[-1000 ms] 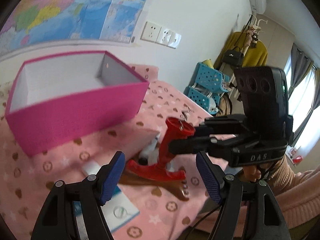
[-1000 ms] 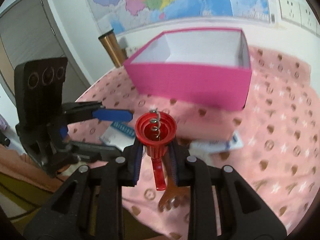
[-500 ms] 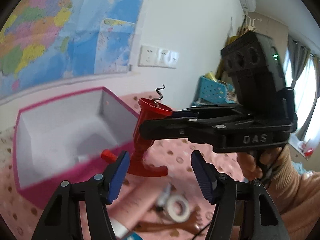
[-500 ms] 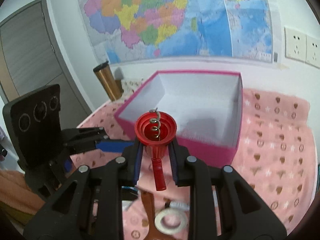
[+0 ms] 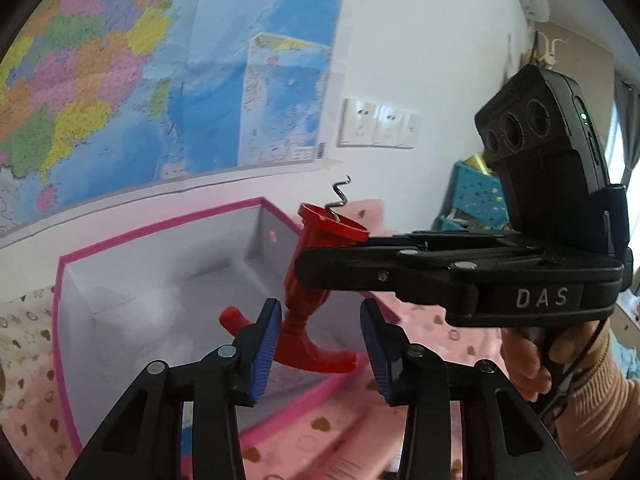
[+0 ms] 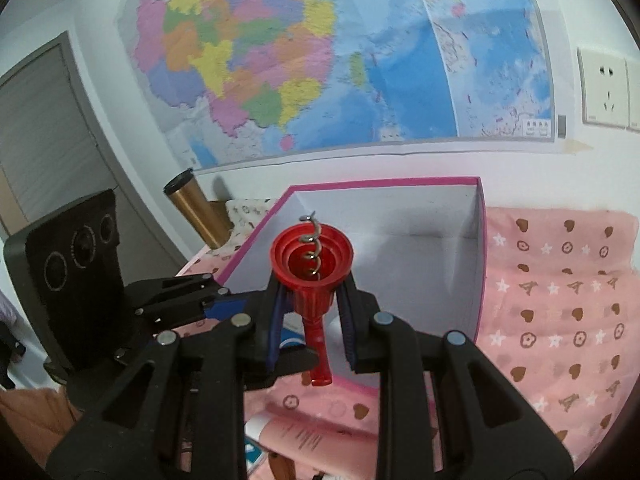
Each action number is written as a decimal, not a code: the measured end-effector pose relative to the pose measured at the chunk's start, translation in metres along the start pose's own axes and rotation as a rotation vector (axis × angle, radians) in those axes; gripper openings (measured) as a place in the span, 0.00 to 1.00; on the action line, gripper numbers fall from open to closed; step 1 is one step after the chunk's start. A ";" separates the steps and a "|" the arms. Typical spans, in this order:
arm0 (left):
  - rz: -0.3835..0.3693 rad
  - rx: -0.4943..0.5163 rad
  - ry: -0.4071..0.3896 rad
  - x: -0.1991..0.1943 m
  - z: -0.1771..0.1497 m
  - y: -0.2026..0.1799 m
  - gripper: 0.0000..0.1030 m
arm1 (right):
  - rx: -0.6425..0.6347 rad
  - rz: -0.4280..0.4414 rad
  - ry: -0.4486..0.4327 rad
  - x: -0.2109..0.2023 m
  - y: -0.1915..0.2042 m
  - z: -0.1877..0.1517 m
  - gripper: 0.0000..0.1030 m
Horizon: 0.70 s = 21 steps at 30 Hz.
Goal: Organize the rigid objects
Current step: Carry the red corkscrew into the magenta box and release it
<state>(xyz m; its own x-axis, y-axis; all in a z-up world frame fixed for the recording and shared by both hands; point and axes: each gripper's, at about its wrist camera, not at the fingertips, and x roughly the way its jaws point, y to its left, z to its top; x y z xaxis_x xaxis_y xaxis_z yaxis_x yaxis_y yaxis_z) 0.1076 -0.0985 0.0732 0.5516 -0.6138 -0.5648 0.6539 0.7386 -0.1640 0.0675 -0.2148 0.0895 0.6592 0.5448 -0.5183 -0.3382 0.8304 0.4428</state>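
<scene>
Red corkscrew above the pink box

The right claw (image 6: 310, 312) squeezes the red corkscrew (image 6: 313, 276) above the pink box (image 6: 482, 280); the left claw (image 5: 318, 344), at its 9 o'clock, has just been closing, apart, holding nothing.

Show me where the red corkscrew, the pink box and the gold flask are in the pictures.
red corkscrew (image 6: 311, 276): right wrist view, on its bell-shaped body.
pink box (image 6: 481, 264): right wrist view, on its right wall.
gold flask (image 6: 200, 210): right wrist view, on its gold side.

Red corkscrew (image 6: 312, 280) upright, screw up, over open pink box (image 6: 478, 264).
</scene>
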 end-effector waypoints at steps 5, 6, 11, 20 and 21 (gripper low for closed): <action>0.012 -0.043 0.052 0.023 0.001 0.015 0.40 | 0.060 0.013 0.041 0.021 -0.018 -0.001 0.26; 0.013 -0.054 0.068 0.030 0.000 0.018 0.40 | 0.070 0.014 0.051 0.025 -0.021 -0.002 0.26; 0.034 -0.076 0.107 0.047 -0.003 0.026 0.40 | 0.097 -0.001 0.096 0.041 -0.033 -0.007 0.26; 0.087 -0.074 0.125 0.049 -0.014 0.026 0.41 | 0.131 -0.273 0.112 0.041 -0.052 -0.014 0.53; 0.092 -0.072 0.121 0.048 -0.015 0.025 0.41 | 0.134 -0.281 0.099 0.036 -0.051 -0.013 0.56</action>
<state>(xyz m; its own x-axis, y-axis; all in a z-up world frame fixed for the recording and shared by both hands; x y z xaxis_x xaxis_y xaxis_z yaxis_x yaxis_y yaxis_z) 0.1430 -0.1051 0.0301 0.5383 -0.5076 -0.6728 0.5621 0.8110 -0.1622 0.0996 -0.2362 0.0382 0.6435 0.3104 -0.6997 -0.0566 0.9309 0.3609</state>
